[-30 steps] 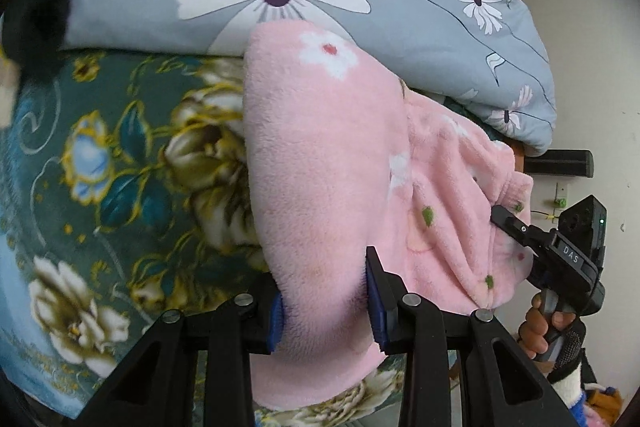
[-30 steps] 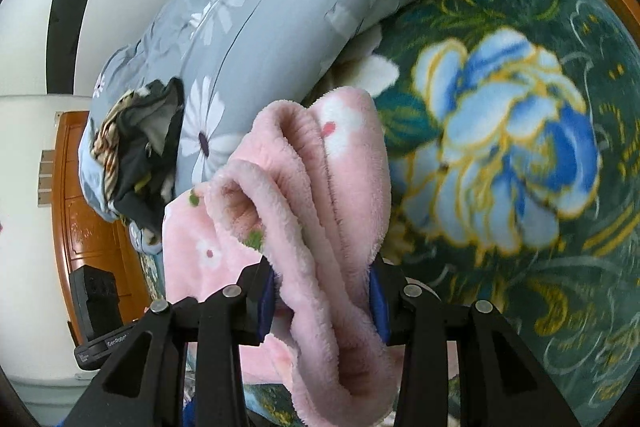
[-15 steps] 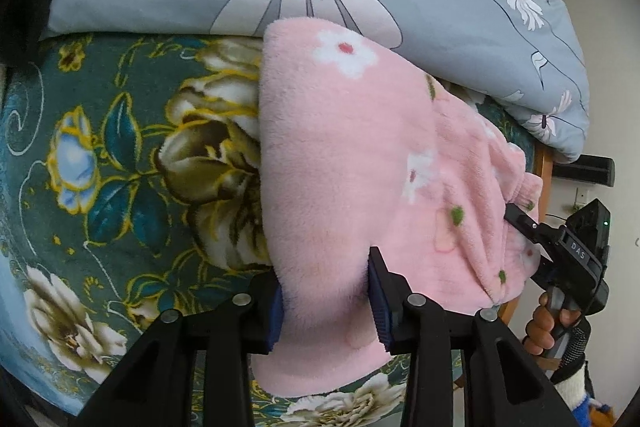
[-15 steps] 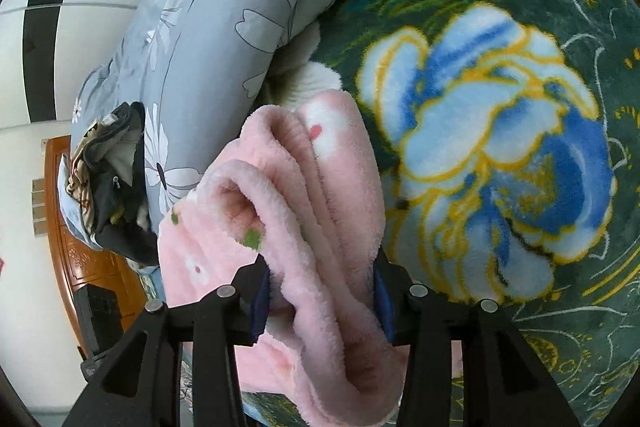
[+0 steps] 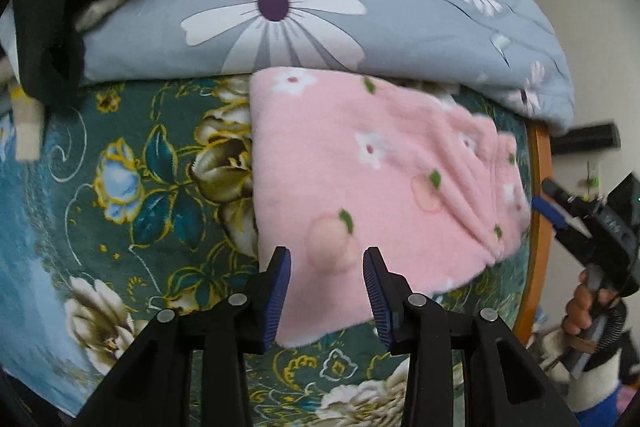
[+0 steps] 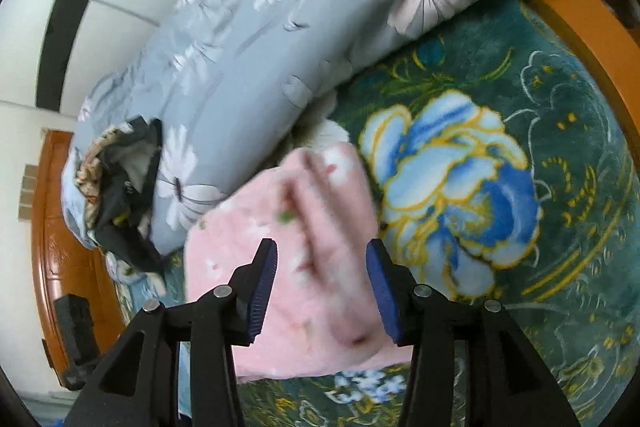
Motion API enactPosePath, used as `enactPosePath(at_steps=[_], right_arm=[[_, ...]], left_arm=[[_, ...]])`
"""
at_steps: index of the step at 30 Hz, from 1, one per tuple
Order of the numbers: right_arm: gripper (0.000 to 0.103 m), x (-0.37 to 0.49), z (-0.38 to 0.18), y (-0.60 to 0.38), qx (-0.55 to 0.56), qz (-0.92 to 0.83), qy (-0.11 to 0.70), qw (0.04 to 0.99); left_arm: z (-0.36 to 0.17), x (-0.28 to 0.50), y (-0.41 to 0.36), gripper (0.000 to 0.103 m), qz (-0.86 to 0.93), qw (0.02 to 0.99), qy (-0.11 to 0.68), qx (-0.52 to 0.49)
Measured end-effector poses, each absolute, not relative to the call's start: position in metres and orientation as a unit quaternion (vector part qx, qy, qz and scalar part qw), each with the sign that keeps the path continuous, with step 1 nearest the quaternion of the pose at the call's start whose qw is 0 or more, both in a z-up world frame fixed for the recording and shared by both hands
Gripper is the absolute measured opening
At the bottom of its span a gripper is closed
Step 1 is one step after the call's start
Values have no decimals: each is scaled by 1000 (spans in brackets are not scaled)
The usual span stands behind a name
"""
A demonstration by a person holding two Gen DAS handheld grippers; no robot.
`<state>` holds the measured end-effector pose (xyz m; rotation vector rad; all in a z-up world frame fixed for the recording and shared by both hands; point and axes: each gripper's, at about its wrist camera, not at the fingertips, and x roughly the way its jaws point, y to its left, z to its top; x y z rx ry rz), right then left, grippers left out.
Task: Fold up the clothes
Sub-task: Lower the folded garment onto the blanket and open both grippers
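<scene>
In the centre of the left wrist view, we see the pink fleece garment [image 5: 372, 183] lying folded flat on the green floral blanket [image 5: 136, 187] that covers the bed, its far edge tucked against the grey daisy-print quilt [image 5: 320, 7] across the top of the frame. Our left tool [image 5: 326, 281] hangs over the garment's near edge with its blue pads spread wide and nothing between them; the cloth lies below the opening, not pinched. At the right edge of that frame our right tool [image 5: 560, 211] shows just beside the garment's bunched right end. In the right wrist view the right tool [image 6: 322, 285] is likewise wide open and grips nothing, with the pink garment [image 6: 288, 267] blurred beneath it in the lower middle of the frame. We judge the garment light, thick and very soft: it will sag and slump when lifted, its plush pile should give the pads good purchase, and nothing about it is fragile. For a further fold we would take hold at the two corners of one short edge, pinching all layers together so that the stack does not slide apart. No container shows in either view; a dark heap of clothes [image 6: 120, 195] sits on the quilt at the left of the right wrist frame.
</scene>
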<state>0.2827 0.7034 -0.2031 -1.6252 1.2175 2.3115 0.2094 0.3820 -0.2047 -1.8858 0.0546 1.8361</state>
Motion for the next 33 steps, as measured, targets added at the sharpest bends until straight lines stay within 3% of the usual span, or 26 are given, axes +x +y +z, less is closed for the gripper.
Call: enactPosePath(at_steps=[6, 9, 21, 26, 33], right_arm=[[48, 292, -209, 639, -552, 748, 365, -49], [48, 290, -217, 636, -564, 757, 329, -24], [47, 295, -254, 659, -572, 746, 338, 48], [48, 298, -243, 657, -561, 750, 346, 58], [61, 324, -227, 631, -569, 766, 292, 68]], left_arm=[[-216, 240, 403, 41, 665, 273, 63, -692], [-222, 245, 410, 41, 661, 280, 77, -692], [-265, 235, 418, 42, 636, 264, 112, -716], [-256, 236, 418, 65, 638, 274, 101, -712], [-236, 244, 406, 76, 662, 284, 96, -687]])
